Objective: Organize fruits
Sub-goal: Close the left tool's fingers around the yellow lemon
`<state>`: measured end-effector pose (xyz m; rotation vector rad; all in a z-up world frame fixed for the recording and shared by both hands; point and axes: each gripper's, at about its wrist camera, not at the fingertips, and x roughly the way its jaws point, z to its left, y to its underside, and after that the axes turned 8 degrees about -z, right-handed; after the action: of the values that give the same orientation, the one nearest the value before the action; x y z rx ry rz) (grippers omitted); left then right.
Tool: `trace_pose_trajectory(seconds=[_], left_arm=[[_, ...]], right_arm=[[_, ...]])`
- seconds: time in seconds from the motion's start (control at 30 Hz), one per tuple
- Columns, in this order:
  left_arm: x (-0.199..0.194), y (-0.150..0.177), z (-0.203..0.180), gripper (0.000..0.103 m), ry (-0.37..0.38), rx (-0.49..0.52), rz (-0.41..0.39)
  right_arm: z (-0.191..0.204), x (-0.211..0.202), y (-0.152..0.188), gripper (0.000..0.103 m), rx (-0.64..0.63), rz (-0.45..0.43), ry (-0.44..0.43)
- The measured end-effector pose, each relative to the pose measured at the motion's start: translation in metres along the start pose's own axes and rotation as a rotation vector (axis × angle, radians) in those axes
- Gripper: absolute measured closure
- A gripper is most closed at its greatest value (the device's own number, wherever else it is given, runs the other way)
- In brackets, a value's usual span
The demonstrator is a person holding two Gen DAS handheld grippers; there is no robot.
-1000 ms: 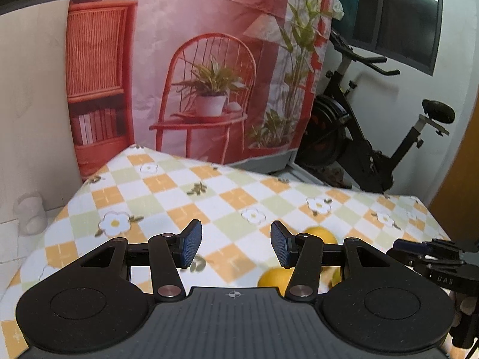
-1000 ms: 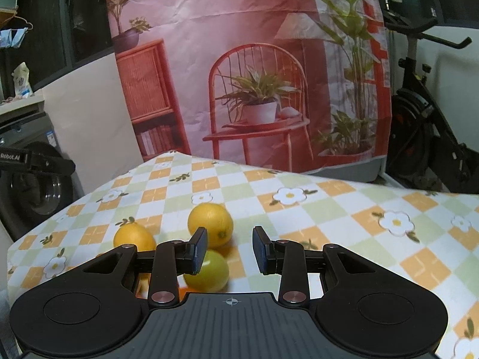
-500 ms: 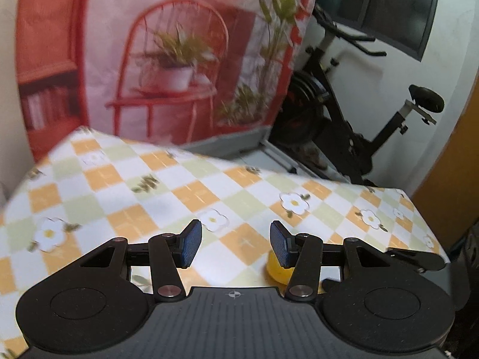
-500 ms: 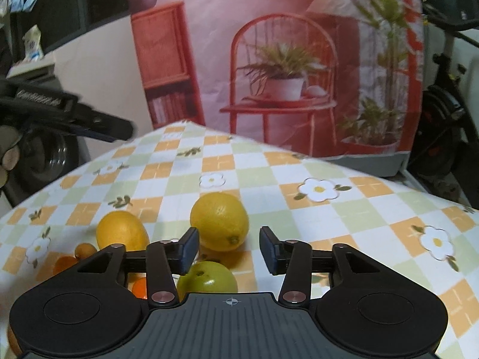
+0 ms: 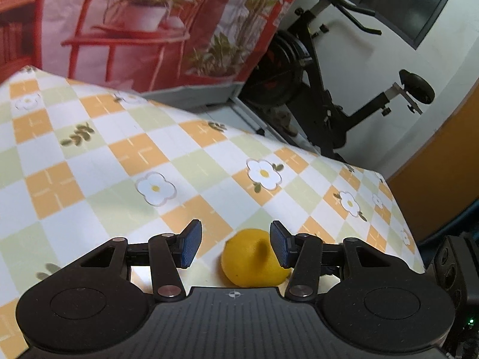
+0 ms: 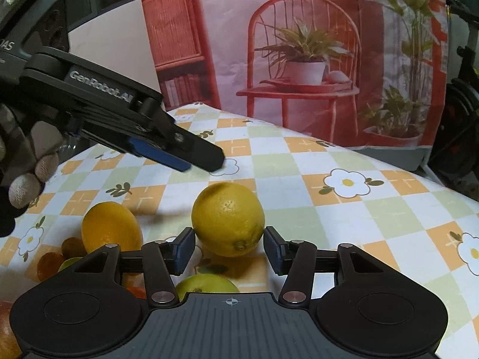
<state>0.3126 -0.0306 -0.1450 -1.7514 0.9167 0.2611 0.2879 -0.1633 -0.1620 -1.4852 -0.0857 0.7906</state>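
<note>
Right tool (image 6: pixel 229 246) is opening, pads either side of a yellow lemon (image 6: pixel 228 219) at frame centre on the tabletop (image 6: pixel 344 209), not pressing it, I think. Left tool (image 5: pixel 236 246) has a moderate gap, empty, with a lemon (image 5: pixel 254 258) low centre just beyond its pads.

Lemon (image 6: pixel 228 218) on table (image 6: pixel 344 209), orange (image 6: pixel 111 227) left, perhaps lime (image 6: pixel 206 282) nearer.
</note>
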Motion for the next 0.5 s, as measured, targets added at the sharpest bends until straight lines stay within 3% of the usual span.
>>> trace_pose_trajectory(seconds=[0.17,0.27,0.5], left_arm=[[0.009,0.002,-0.001,0.052,0.050,0.000,0.037],[0.013,0.005,0.000,0.060,0.065,-0.008,0.057],[0.013,0.007,-0.003,0.060,0.075,-0.002,0.052]], right_arm=[[-0.004,0.002,0.001,0.055,0.016,0.008,-0.019],[-0.004,0.003,0.001,0.055,0.014,0.016,-0.023],[-0.002,0.006,-0.001,0.056,0.006,0.028,-0.020]])
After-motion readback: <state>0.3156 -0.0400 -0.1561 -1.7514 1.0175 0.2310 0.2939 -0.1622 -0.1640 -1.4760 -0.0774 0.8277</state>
